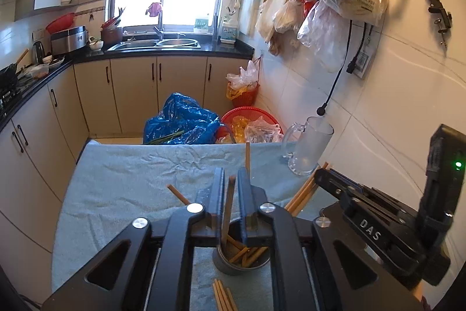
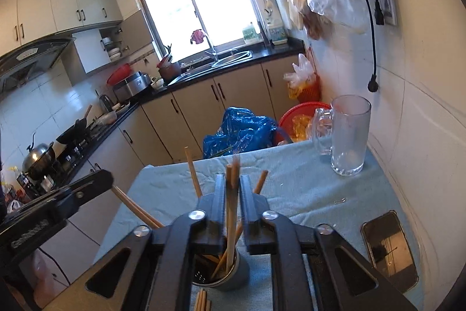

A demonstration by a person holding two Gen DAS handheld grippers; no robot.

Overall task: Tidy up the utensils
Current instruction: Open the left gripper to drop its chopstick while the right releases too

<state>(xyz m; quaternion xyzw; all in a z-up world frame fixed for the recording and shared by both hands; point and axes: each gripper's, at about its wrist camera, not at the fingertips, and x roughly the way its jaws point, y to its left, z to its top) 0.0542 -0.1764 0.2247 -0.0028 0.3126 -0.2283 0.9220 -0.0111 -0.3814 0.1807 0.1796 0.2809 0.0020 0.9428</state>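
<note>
Both claws nearly closed: left claw (image 1: pixel 231 194), right claw (image 2: pixel 233 194) each straddle chopsticks; grip unclear.

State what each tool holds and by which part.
Left tool: one chopstick, near its upper end. Right tool: chopsticks, upper part. Lower ends sit in the metal cup.

Your left gripper (image 1: pixel 231 194) was matte black, with 2 flat, dark blue-tinted fingers (image 1: pixel 219 194) and 4 round silver screws across its angular linkage arms, which had triangular cut-outs. Your right gripper (image 2: pixel 233 200) was built the same. Seen from the left, the right unit's body carried white "DAS" lettering, with a small green light above it.
</note>
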